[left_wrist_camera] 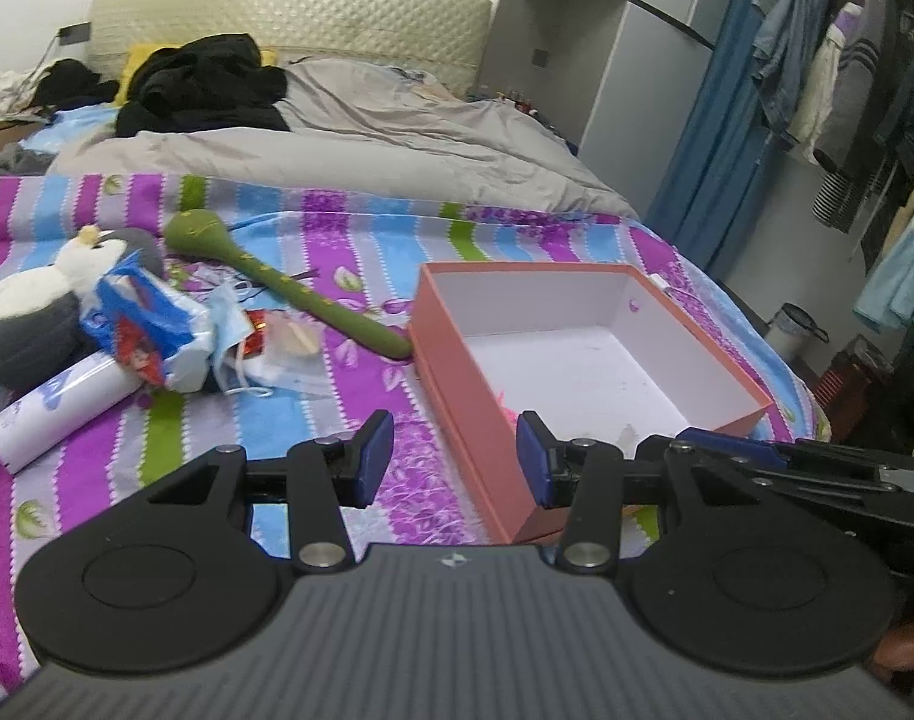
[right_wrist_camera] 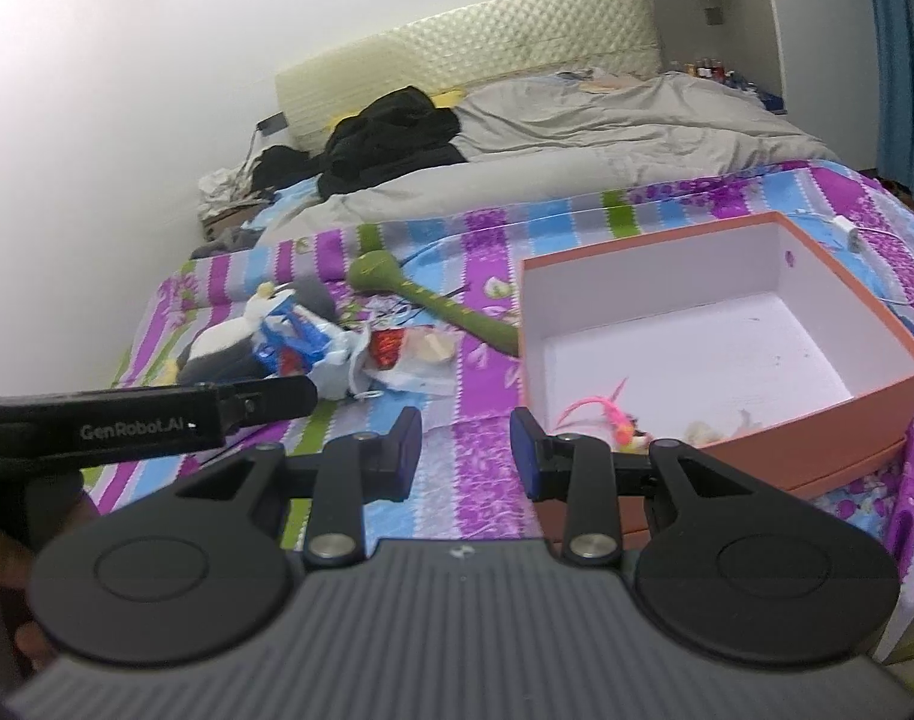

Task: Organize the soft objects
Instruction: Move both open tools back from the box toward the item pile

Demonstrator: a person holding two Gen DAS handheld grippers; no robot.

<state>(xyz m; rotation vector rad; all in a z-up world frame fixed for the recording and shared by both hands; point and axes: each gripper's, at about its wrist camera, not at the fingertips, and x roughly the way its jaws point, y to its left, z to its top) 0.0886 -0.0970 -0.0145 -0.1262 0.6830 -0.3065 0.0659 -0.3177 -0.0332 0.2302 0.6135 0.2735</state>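
An open orange box [left_wrist_camera: 451,384] with a white inside lies on the striped bedspread; it also shows in the right wrist view [right_wrist_camera: 865,300], with a pink feathery toy [right_wrist_camera: 613,411] in its near corner. A plush penguin [left_wrist_camera: 31,306], a blue-white packet [left_wrist_camera: 145,324], a white roll [left_wrist_camera: 61,402] and a long green plush [left_wrist_camera: 289,288] lie in a pile left of the box. My left gripper [left_wrist_camera: 454,462] is open and empty above the box's near left wall. My right gripper [right_wrist_camera: 466,450] is open and empty, just left of the box's near corner.
A grey duvet [left_wrist_camera: 361,138] and black clothes [left_wrist_camera: 205,84] cover the far half of the bed. Clothes hang on a rack [left_wrist_camera: 865,72] at the right. A white charger and cable [right_wrist_camera: 847,234] lie behind the box. The left gripper's body [right_wrist_camera: 145,414] crosses the right wrist view.
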